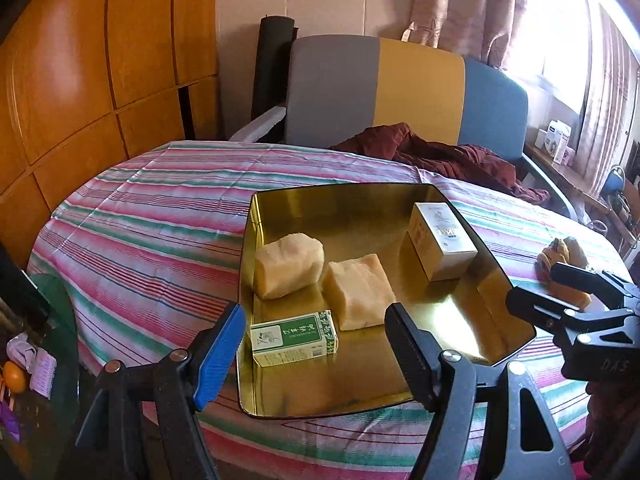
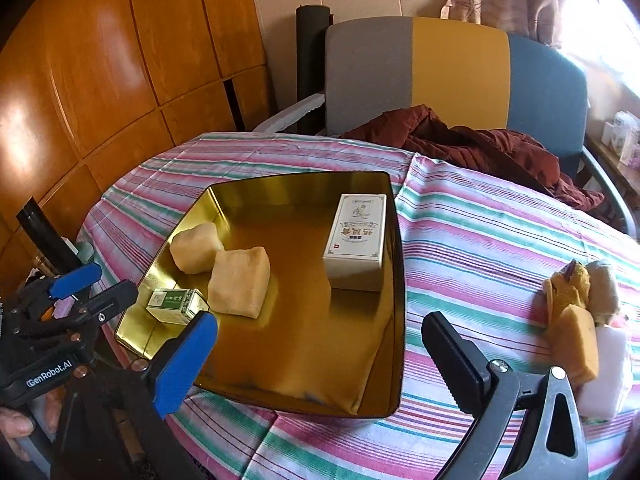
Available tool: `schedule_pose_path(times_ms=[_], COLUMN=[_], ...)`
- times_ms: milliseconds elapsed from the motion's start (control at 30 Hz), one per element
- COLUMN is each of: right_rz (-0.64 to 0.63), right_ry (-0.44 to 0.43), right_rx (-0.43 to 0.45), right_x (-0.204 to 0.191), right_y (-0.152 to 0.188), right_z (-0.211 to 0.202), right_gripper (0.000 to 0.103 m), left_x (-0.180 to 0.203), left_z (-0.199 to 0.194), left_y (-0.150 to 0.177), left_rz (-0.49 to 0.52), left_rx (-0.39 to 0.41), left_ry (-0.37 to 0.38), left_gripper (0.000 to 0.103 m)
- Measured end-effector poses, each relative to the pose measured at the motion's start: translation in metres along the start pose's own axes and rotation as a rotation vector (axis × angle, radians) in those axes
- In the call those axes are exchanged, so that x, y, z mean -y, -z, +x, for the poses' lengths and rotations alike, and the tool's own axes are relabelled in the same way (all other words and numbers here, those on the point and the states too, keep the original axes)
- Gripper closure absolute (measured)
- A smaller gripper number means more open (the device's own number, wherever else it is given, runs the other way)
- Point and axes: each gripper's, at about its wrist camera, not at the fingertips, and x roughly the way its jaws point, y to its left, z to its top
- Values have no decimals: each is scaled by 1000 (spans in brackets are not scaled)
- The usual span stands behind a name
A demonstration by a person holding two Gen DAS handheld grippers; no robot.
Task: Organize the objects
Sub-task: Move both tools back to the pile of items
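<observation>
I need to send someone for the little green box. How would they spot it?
Find the gold tray on the striped tablecloth. The green box lies at its near left corner beside two pale sponge blocks; it alone is green, and smaller than the white box.

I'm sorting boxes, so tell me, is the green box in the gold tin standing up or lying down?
Lying down: the green box rests on a long side, printed face up.

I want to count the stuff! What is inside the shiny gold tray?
The gold tray holds four things: two pale spongy blocks, a small green box and a tall white box. Whatever lies under them is covered.
</observation>
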Motion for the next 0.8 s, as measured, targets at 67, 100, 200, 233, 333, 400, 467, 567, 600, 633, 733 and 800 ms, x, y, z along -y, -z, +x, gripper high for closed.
schedule_pose_path(times_ms=[67, 100, 200, 233, 333, 400, 467, 567, 600, 633, 733, 800], right_rz=[5, 8, 22, 26, 40, 56, 67, 79, 85, 90, 110, 123], right_ry=[5, 9, 16, 18, 29, 36, 41, 51, 57, 61, 78, 90], right_rx=[3, 4, 5, 4, 4, 6, 9, 13, 15, 16, 18, 17], right_x=[2, 4, 9, 11, 17, 23, 28, 35, 38, 40, 51, 58], right_y=[0, 1, 2, 3, 5, 7, 7, 8, 9, 9, 11, 13], right_z=[-2, -4, -6, -7, -10, -12, -15, -19, -20, -22, -26, -28], right_gripper=[0, 0, 0, 0, 0, 0, 0, 0, 0, 0, 0, 0], left_x=[1, 3, 7, 8, 13, 17, 20, 25, 27, 29, 36, 40], left_z=[0, 0, 0, 0, 0, 1, 1, 2, 1, 1, 1, 2], left_y=[1, 1, 1, 1, 1, 1, 1, 2, 2, 1, 1, 0], left_rz=[4, 9, 21, 24, 34, 43, 49, 61, 63, 67, 85, 96], left_rx=[-4, -4, -8, -9, -12, -17, -21, -29, -30, -32, -36, -39], left_ry=[11, 12, 22, 25, 35, 46, 54, 71, 78, 84, 94, 100], left_gripper=[30, 30, 30, 30, 30, 30, 30, 30, 30, 30, 30, 30])
